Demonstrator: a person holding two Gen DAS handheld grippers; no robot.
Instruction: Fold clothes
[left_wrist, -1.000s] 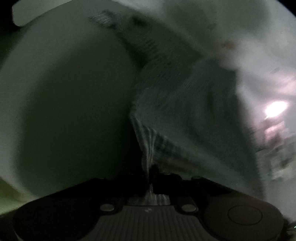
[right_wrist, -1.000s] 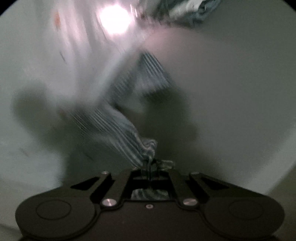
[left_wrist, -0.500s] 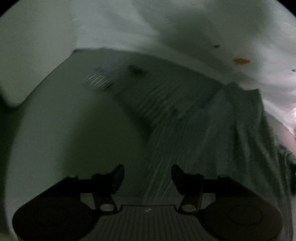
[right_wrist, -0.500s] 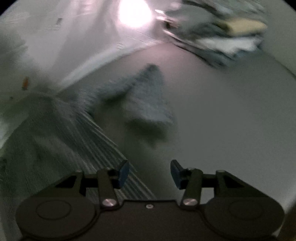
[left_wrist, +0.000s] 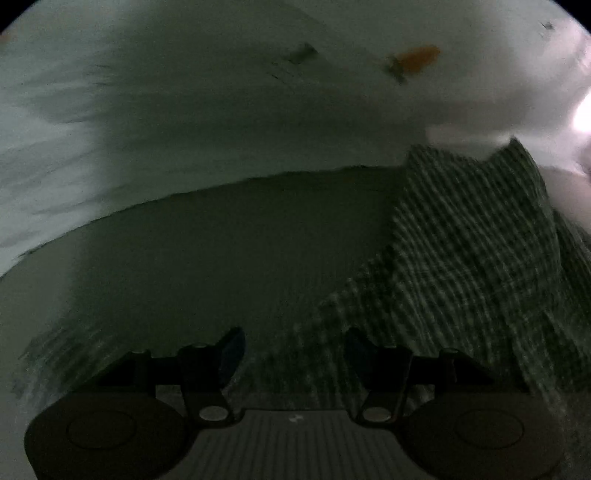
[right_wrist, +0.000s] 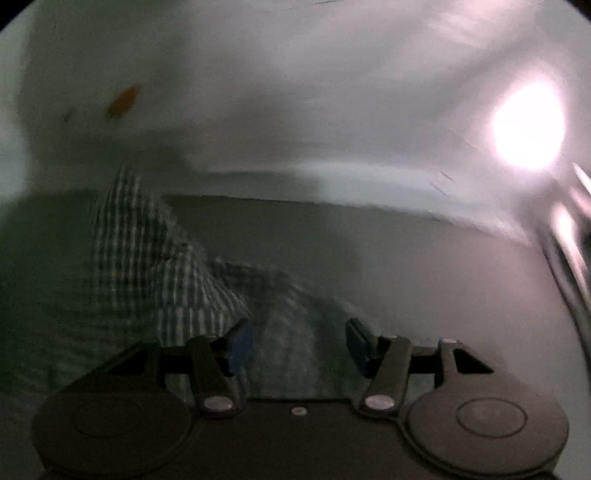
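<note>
A striped and checked garment lies on the grey table, filling the right side of the left wrist view and running under the fingers. My left gripper hovers over its edge with its jaws opening, and no cloth is pinched between them. In the right wrist view the same garment rises in a blurred peak at left. My right gripper stands above a blurred fold of it, jaws opening, and the pads press on nothing.
The grey table ends at a curved far edge, with pale floor beyond. An orange mark lies on that floor. A bright light glare sits at the right of the right wrist view.
Both grippers were shut on bunched striped cloth a second ago. They have let it go, opened, and swung sideways along the table while the views rolled. The garment now lies on the table.
</note>
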